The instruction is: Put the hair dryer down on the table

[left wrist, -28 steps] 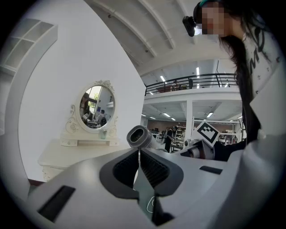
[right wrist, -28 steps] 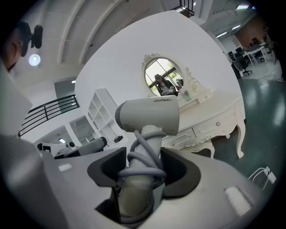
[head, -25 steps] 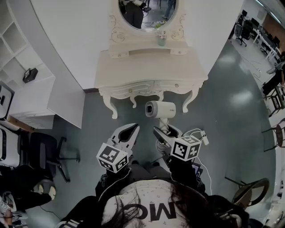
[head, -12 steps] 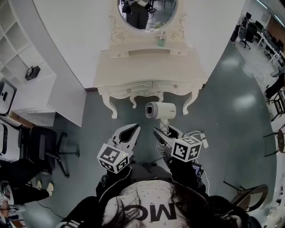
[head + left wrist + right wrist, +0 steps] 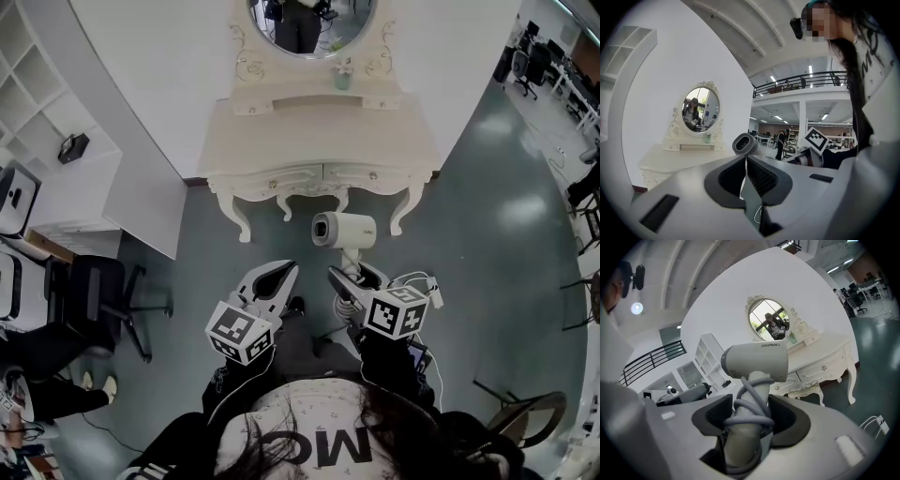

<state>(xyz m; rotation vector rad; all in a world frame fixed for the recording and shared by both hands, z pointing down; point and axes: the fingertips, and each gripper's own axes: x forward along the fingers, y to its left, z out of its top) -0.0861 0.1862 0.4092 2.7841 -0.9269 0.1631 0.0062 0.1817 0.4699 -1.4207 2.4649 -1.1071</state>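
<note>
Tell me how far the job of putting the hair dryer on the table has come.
Done: the right tool is closed on the handle of the hair dryer, cord wrapped around it. In hand: the dryer is held above the floor in front of the dressing table, not yet over its top. Left: bring it over the top, lay it down, open the jaws. The left tool is shut, empty.

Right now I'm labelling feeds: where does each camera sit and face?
Head view: on the person's head, looking steeply down at the left gripper, right gripper and own shoulders.
Left gripper view: on that gripper, facing the dressing table across its shut jaws, torso at right.
Right gripper view: on that gripper, facing the hair dryer it clamps.
Shared: both gripper views show the mirror.
</note>
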